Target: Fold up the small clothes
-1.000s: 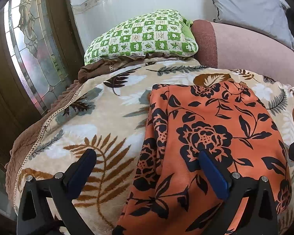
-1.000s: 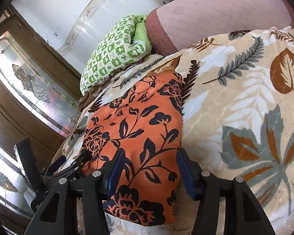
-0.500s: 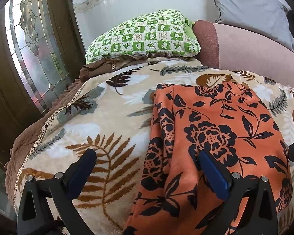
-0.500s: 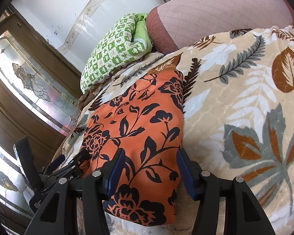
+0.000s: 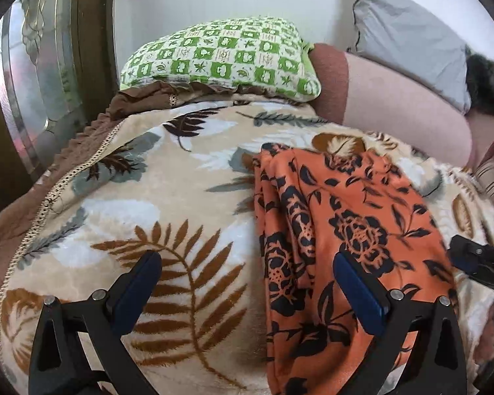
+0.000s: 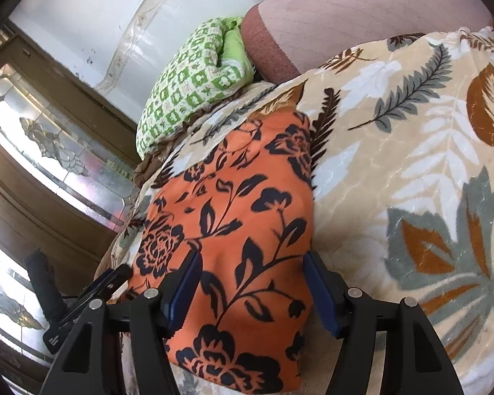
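An orange garment with black flowers [image 5: 355,217] lies folded flat and lengthwise on a leaf-patterned blanket [image 5: 148,197]. My left gripper [image 5: 247,279] is open wide just above the blanket. Its right finger [image 5: 355,289] is over the garment, its left finger [image 5: 141,283] is over bare blanket, and the garment's left edge runs between them. In the right wrist view the same garment [image 6: 240,204] stretches away from my right gripper [image 6: 252,284]. Its jaws are opening, with the garment's near right part lying loose between them and nothing gripped. The left gripper [image 6: 92,293] shows at the garment's left side.
A green checked pillow [image 5: 224,56] and a pink bolster [image 5: 395,105] lie at the head of the bed, with a grey pillow [image 5: 408,42] behind them. A wooden door with patterned glass [image 6: 49,151] stands by the bed's left edge. The right gripper [image 5: 477,260] juts in from the right.
My left gripper has shifted left, so the garment's left edge sits further right between its fingers. The right gripper's jaws have widened a little over the garment. The garment lies as before.
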Demonstrator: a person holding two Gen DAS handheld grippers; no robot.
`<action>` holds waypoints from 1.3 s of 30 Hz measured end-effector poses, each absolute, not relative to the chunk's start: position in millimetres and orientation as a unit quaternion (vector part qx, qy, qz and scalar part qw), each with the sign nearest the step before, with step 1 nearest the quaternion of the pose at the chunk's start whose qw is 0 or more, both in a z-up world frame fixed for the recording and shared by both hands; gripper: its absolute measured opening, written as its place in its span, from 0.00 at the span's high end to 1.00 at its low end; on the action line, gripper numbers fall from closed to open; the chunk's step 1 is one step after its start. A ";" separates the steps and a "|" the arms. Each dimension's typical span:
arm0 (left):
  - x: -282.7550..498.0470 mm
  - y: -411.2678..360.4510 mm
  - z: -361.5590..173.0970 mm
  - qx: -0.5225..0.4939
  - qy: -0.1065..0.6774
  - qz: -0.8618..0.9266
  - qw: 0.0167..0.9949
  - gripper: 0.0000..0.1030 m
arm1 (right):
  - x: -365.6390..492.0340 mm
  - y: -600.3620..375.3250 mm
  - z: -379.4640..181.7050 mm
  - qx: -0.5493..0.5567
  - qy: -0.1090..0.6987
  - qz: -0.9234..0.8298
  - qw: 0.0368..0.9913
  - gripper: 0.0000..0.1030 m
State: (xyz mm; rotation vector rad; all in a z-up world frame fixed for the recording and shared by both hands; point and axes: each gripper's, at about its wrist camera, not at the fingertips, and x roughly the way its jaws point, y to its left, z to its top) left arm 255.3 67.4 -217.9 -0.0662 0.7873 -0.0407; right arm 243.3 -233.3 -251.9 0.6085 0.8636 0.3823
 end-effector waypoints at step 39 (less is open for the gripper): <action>333.6 72.7 -268.0 -0.251 0.550 -0.190 0.774 0.00 | 282.4 -206.2 -274.2 0.300 0.450 0.219 0.812 0.35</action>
